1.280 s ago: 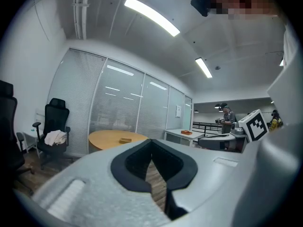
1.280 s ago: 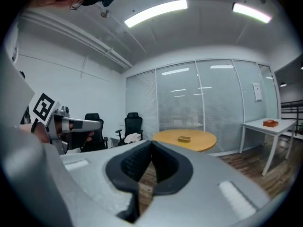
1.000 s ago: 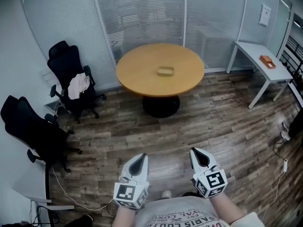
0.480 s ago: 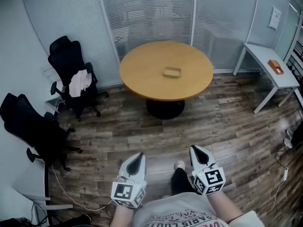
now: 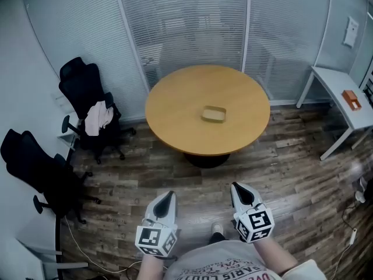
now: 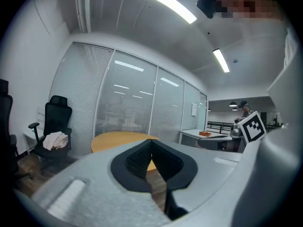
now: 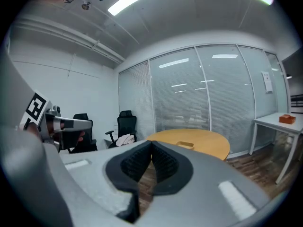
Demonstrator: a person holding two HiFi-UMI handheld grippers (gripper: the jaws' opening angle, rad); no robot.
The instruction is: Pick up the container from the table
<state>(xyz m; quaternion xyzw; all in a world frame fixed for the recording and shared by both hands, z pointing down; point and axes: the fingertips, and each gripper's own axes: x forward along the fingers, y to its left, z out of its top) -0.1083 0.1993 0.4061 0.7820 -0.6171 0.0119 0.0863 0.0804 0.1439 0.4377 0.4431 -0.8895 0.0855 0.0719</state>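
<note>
A small shallow tan container (image 5: 214, 114) lies near the middle of the round wooden table (image 5: 175, 107). The right gripper view shows the container (image 7: 185, 145) on the same table (image 7: 208, 141), well beyond the jaws. My left gripper (image 5: 166, 195) and right gripper (image 5: 237, 187) are held side by side over the floor, short of the table's near edge and pointing toward it. Both are shut with nothing between the pads, as seen at the left gripper (image 6: 151, 144) and the right gripper (image 7: 151, 144). In the left gripper view the table (image 6: 116, 138) shows, but the container is hidden.
Two black office chairs (image 5: 84, 95) (image 5: 38, 165) stand at the left, one draped with a cloth (image 5: 98, 113). A white side table (image 5: 341, 89) at the right carries an orange object (image 5: 351, 98). A glass wall with blinds (image 5: 186, 22) runs behind the table. Cables (image 5: 87, 247) lie on the wood floor.
The table and container have grown larger and slid lower in the head view as I came closer. Both grippers travelled forward with me and stayed shut.
</note>
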